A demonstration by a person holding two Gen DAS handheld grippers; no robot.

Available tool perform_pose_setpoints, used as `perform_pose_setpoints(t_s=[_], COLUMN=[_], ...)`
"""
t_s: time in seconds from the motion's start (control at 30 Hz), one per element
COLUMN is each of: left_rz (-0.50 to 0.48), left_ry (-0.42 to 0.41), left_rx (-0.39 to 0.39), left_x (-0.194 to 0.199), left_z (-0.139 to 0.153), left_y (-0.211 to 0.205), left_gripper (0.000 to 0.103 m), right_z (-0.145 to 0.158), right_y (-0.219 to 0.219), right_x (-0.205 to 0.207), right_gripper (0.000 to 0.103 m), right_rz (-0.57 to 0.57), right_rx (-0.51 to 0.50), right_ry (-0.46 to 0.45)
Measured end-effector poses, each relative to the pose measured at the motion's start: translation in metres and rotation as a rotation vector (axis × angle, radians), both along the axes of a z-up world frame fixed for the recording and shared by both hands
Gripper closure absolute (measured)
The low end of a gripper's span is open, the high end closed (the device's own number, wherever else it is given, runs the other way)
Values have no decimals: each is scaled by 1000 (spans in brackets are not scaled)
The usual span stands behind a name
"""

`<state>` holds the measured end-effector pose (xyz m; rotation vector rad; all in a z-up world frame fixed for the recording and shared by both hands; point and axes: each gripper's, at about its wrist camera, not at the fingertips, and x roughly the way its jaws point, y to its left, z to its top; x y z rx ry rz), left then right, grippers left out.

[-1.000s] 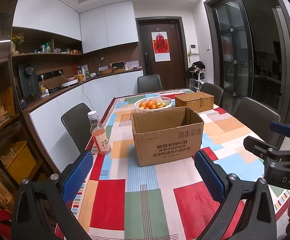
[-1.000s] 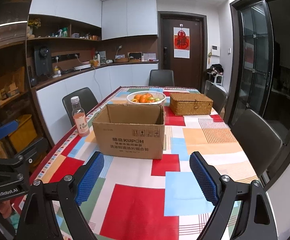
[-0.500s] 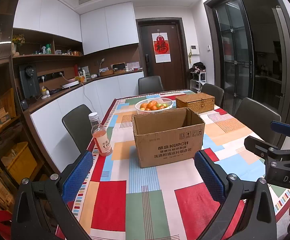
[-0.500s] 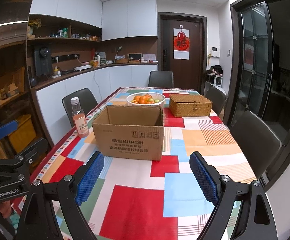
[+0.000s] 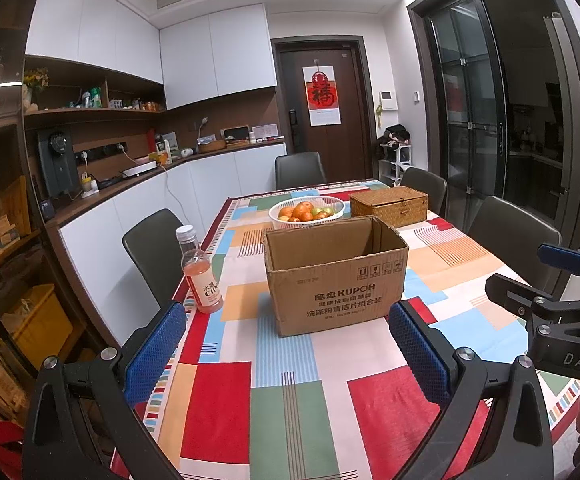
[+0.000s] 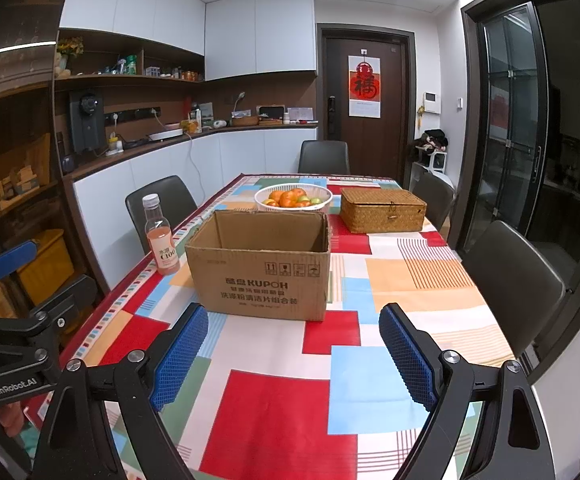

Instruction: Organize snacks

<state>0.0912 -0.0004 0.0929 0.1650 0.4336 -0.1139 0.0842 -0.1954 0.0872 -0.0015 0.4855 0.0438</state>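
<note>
An open brown cardboard box stands mid-table on the patchwork tablecloth. A bottle of pink drink stands upright to the box's left, near the table's left edge. My left gripper is open and empty, above the table's near end, short of the box. My right gripper is open and empty, also short of the box. Each gripper shows at the edge of the other's view: the right one, the left one.
A white basket of oranges and green fruit sits behind the box. A closed wicker box is at the back right. Dark chairs line both long sides and the far end.
Both views have shifted slightly: the box and bottle sit a little lower and nearer in frame. Both grippers remain open and empty.
</note>
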Motion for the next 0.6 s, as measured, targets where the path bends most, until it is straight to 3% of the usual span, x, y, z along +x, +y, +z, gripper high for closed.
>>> perform_pose_setpoints(t_s=[0.6], left_rz=[3], left_ry=[13], left_rx=[1], left_x=[4], left_z=[-1], left_y=[-2], left_gripper=[0], right_z=[-4], right_y=[2], right_x=[5], right_gripper=[15], right_rz=[0], right_rx=[0], right_ry=[15])
